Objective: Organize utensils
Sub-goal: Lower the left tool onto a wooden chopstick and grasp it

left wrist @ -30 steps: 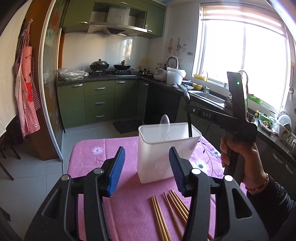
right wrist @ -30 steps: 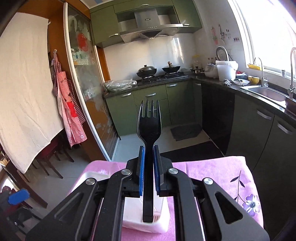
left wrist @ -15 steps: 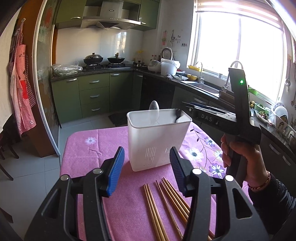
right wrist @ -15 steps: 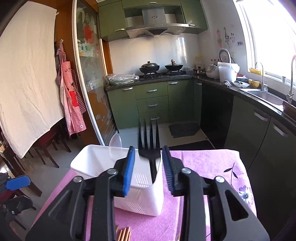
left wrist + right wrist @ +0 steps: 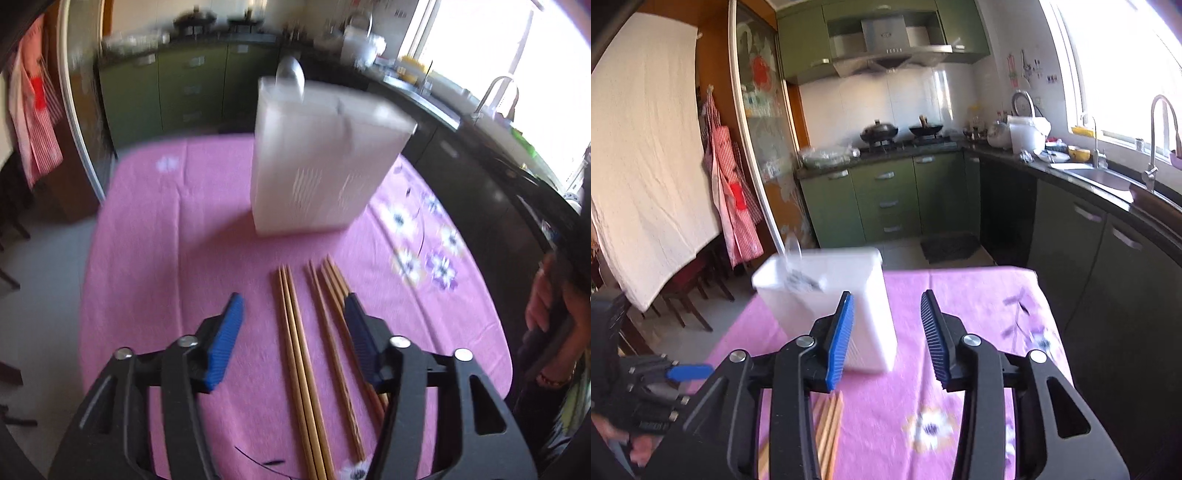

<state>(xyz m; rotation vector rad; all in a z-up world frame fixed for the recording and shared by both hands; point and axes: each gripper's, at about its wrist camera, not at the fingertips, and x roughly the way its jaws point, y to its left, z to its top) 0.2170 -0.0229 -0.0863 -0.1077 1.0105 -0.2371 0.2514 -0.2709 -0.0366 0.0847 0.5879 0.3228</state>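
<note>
The wooden chopsticks [image 5: 314, 354] lie flat on the pink floral tablecloth [image 5: 155, 266], long axes running roughly from 6 toward 12 o'clock in the left wrist view, tips fanning slightly toward the white plastic utensil holder [image 5: 317, 166]. There are two loose groups: a tight pair at the left and several more just beside them toward 3 o'clock, the outermost partly hidden under the right-side pad. In the right wrist view only a few chopstick ends show at about 7 o'clock.

The holder stands upright beyond the chopsticks, near 12 o'clock, blurred by motion. A pale spoon bowl [image 5: 290, 75] rises above its far rim. The right wrist view shows a dark smear inside its opening, too blurred to name.

The left gripper [image 5: 293, 332] has its jaws spread wide, straddling the chopsticks, gripping nothing. The right gripper [image 5: 886, 336] is likewise spread wide and empty, with the holder behind its left pad.

No writing on the task items is legible.
</note>
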